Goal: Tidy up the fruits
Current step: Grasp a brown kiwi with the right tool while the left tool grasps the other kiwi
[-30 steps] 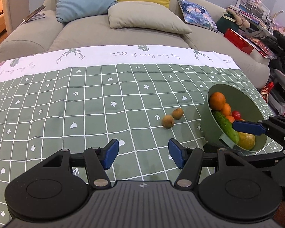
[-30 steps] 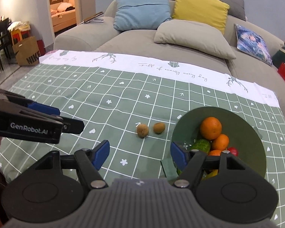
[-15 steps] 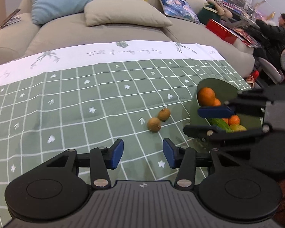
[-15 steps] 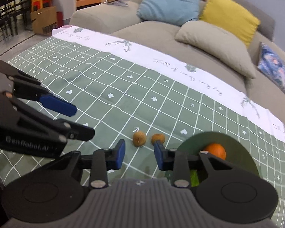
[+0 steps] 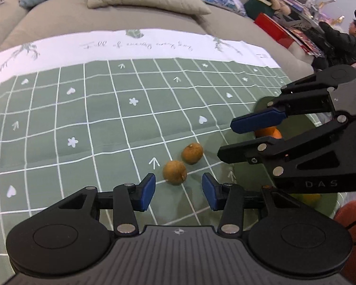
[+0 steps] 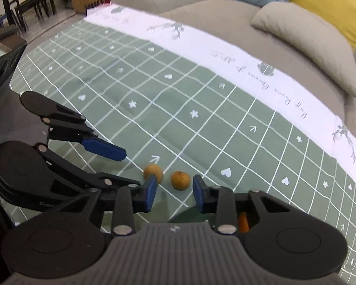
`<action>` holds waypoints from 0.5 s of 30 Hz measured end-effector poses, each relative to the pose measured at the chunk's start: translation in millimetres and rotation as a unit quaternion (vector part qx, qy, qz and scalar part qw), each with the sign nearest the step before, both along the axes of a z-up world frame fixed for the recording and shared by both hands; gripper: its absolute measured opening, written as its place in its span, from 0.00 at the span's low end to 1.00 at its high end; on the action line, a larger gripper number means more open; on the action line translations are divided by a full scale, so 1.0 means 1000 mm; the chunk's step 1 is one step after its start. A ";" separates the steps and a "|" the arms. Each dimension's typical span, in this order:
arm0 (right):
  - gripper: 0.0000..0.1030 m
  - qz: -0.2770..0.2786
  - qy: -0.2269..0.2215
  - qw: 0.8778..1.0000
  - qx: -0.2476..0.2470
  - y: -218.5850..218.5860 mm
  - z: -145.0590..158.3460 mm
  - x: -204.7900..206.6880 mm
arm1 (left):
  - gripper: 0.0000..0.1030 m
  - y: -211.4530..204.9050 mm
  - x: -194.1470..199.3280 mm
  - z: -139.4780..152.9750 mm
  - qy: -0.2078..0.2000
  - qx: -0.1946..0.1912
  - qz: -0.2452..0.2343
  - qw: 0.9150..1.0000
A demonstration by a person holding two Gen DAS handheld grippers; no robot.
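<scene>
Two small brown fruits (image 5: 182, 163) lie side by side on the green checked cloth (image 5: 95, 123), low in the frame's centre. Your left gripper (image 5: 178, 191) has been closing; its jaws stand apart, empty, just short of the nearer fruit. Your right gripper (image 6: 174, 192), narrowed, also grips nothing, one fruit just ahead.

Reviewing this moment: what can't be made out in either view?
- Bowl and its fruit: left wrist view, mostly hidden behind the right gripper; only an orange peeks out.
- Bowl: right wrist view, covered by the gripper's own body.
- Left brown fruit: right wrist view, partly behind a pad.
- Tablecloth writing: blurred.
</scene>
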State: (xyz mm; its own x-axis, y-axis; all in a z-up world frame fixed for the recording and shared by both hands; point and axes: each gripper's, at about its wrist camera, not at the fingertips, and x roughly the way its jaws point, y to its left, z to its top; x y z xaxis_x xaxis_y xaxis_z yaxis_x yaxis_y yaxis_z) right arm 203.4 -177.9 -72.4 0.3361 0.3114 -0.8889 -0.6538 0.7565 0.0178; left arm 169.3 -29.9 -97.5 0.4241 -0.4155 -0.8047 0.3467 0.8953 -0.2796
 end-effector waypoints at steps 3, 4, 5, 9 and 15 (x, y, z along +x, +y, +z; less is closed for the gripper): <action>0.28 0.010 0.021 1.000 -0.011 0.001 -0.009 0.014 | 0.50 -0.002 0.007 -0.008 0.012 -0.004 0.005 1.000; 0.28 0.016 0.030 0.999 -0.016 0.003 -0.012 0.019 | 0.49 -0.002 0.009 -0.010 0.014 -0.003 0.004 1.000; 0.28 0.022 0.039 0.999 -0.022 0.005 -0.015 0.024 | 0.48 -0.003 0.010 -0.011 0.015 -0.002 0.003 1.000; 0.27 0.049 0.065 0.996 -0.040 0.012 -0.025 0.040 | 0.44 -0.007 0.016 -0.016 0.015 0.009 -0.006 1.000; 0.27 0.060 0.112 0.991 -0.033 0.017 -0.042 0.059 | 0.44 -0.013 0.019 -0.021 0.023 0.006 -0.018 1.000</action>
State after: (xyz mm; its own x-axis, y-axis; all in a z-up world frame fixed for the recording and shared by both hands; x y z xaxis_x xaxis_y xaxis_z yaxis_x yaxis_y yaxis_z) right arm 262.5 -161.2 -114.8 0.0911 0.2750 -0.9571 -0.7243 0.6779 0.1258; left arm 188.6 -43.1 -118.7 0.3709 -0.4198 -0.8284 0.3659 0.8859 -0.2851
